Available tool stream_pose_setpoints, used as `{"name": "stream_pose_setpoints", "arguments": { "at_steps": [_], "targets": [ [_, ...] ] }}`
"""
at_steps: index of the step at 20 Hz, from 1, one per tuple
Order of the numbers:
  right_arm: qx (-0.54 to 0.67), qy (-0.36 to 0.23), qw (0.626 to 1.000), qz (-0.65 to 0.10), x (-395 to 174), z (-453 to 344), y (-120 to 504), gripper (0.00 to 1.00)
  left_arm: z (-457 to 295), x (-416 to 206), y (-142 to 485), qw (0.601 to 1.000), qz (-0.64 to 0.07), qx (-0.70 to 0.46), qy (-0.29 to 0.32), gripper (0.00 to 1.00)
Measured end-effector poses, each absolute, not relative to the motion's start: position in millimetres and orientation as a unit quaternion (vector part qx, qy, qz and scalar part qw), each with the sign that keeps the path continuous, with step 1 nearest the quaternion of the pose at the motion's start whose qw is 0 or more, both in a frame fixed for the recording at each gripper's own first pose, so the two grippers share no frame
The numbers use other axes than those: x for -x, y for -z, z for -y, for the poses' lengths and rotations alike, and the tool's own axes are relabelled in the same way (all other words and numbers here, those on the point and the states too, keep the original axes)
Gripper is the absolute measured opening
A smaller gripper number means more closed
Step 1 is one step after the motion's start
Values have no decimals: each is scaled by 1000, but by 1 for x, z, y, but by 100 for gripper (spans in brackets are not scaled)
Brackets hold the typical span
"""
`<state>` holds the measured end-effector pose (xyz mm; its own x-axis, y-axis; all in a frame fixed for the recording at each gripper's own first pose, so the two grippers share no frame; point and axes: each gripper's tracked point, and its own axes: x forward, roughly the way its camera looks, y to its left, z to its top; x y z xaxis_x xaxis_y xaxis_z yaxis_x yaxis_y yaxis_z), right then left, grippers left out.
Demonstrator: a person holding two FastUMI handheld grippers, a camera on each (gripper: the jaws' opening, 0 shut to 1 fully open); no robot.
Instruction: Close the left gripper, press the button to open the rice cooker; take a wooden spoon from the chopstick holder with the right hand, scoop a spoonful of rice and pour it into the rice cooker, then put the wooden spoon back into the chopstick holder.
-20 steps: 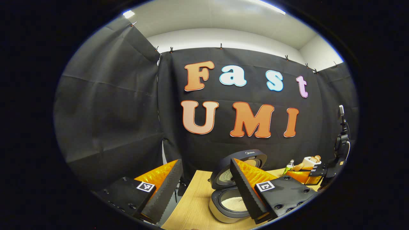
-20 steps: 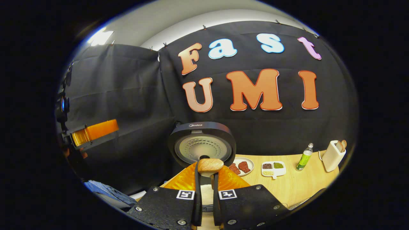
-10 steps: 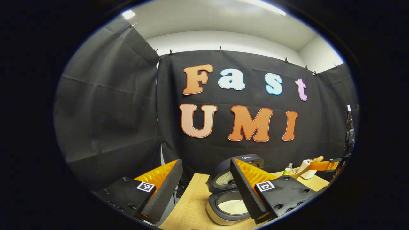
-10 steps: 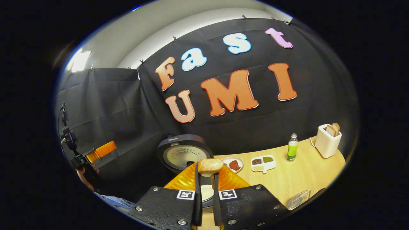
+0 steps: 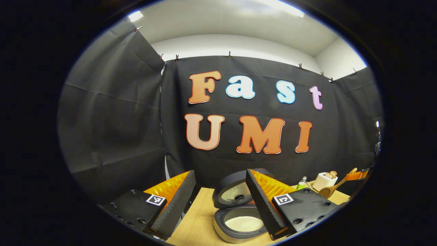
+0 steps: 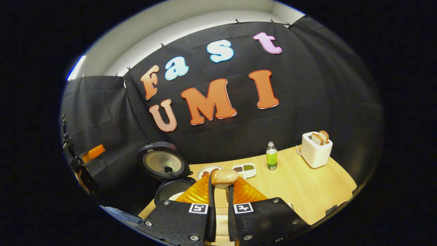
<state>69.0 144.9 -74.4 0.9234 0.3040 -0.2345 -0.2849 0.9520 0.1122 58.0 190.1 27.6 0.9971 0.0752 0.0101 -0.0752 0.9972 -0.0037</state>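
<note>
Now I'm swinging the right gripper [image 6: 220, 191], clamped on the spoon [image 6: 224, 177], from the cooker [image 6: 163, 163] at frame left toward the holder [image 6: 314, 150]; left gripper [image 5: 218, 201] is hanging wide open, empty.

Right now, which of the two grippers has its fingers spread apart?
The left gripper: its fingers stand wide apart with nothing between them, above the open rice cooker. The right gripper has its fingers close together, clamped on the wooden spoon.

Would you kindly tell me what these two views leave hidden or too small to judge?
- Right gripper view: the pale wooden spoon's handle, hidden between the right gripper's fingers.
- Left gripper view: the open grey rice cooker's front, cut by the left gripper's finger.
- Right gripper view: the white divided dish's contents, too small.
</note>
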Motion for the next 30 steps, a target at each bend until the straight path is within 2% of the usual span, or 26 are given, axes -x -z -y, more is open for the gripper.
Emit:
{"name": "stream_pose_setpoints", "arguments": {
  "at_steps": [6, 14, 23, 30],
  "targets": [
    [-47, -105, 979, -170, -63, -76, 113, 13, -176, -56, -29, 999, 5, -20, -44, 99],
    [-32, -80, 970, -225, -74, -21, 171, 13, -152, -55, -24, 999, -1, -18, -51, 98],
    [-66, -114, 944, -304, -90, -11, 238, 13, -139, -53, -19, 997, -7, -23, -74, 98],
    [-98, -129, 935, -315, -101, -1, 250, 16, -129, -52, -22, 996, -6, -29, -88, 97]
  ]
}}
